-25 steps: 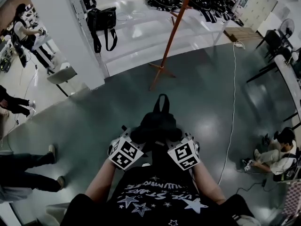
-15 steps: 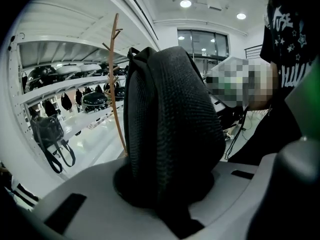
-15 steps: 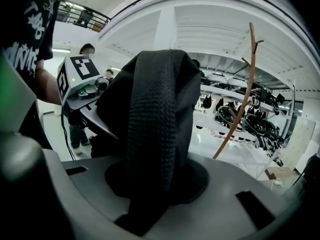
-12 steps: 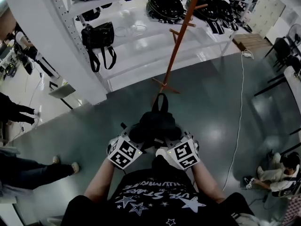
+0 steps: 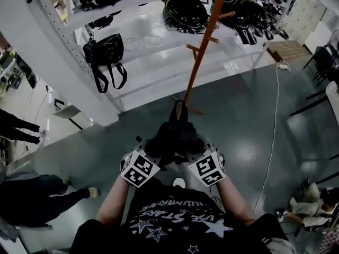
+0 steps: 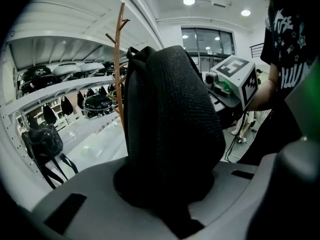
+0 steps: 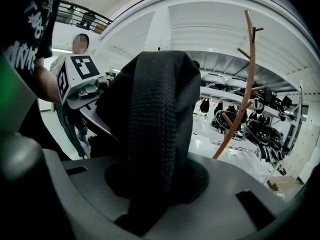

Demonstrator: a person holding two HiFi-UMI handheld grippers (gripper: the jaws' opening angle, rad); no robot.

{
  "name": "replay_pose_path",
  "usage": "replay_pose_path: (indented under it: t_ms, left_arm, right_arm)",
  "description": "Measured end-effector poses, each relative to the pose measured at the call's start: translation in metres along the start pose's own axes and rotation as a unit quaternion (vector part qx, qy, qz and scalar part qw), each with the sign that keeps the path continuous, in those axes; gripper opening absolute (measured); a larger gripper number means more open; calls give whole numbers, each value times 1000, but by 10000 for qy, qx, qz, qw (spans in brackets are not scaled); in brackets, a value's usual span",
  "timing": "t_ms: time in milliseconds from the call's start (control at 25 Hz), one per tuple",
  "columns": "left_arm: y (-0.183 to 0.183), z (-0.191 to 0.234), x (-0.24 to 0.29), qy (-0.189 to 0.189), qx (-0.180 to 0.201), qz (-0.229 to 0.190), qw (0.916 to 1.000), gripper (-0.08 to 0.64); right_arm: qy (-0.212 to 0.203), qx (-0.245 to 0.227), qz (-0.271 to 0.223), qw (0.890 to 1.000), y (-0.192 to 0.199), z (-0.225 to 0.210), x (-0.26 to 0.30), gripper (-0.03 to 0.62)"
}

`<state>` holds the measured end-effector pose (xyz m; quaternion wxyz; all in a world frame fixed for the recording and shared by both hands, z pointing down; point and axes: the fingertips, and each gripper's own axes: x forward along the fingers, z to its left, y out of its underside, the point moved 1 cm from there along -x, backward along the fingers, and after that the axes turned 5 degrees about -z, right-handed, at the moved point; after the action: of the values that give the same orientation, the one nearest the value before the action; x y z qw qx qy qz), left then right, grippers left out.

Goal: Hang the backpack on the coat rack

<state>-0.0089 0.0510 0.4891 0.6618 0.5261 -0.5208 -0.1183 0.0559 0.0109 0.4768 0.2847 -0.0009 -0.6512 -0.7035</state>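
A black backpack (image 5: 175,136) hangs between my two grippers in front of the person's chest, its top loop (image 5: 180,109) pointing toward the coat rack. The left gripper (image 5: 155,151) is shut on the backpack's dark fabric (image 6: 170,134). On the other side, the right gripper (image 5: 194,152) is shut on the same fabric (image 7: 155,129). The orange coat rack (image 5: 204,41) stands just beyond the backpack, and its foot is partly hidden behind the loop. Its branching pegs show in the left gripper view (image 6: 119,69) and in the right gripper view (image 7: 246,84).
White shelving behind the rack holds black bags (image 5: 103,49) and helmets (image 5: 185,12). A white cable (image 5: 273,126) runs across the grey floor on the right. A person sits on the floor at lower right (image 5: 318,208); another person's legs (image 5: 37,194) are at the left.
The person has walked toward the coat rack with the backpack. The rack and shelves have drawn closer, and the rack's foot now lies right behind the backpack's loop. Both grips are unchanged.
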Motion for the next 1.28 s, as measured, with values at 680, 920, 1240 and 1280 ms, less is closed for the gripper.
replay_pose_path:
  t_ms: [680,920,1240,1280]
  left_arm:
    - [-28,128,91,718,200,-108,9972,67]
    - [-46,179,128,1031,345,-210,9939,67]
    - [-62,228,165,1473,553,-227,9873,67]
    - [-62,234,171,1547,565,-226,9861,67]
  right_arm:
    - [524,229,297,9979,-12,-107,104,94]
    - [917,361,419,9943,-19,-153,139,94]
    - [1310,624,610,9875,-22,-197,176,94]
    - [1359,666,646,9864,-21,-202,181,94]
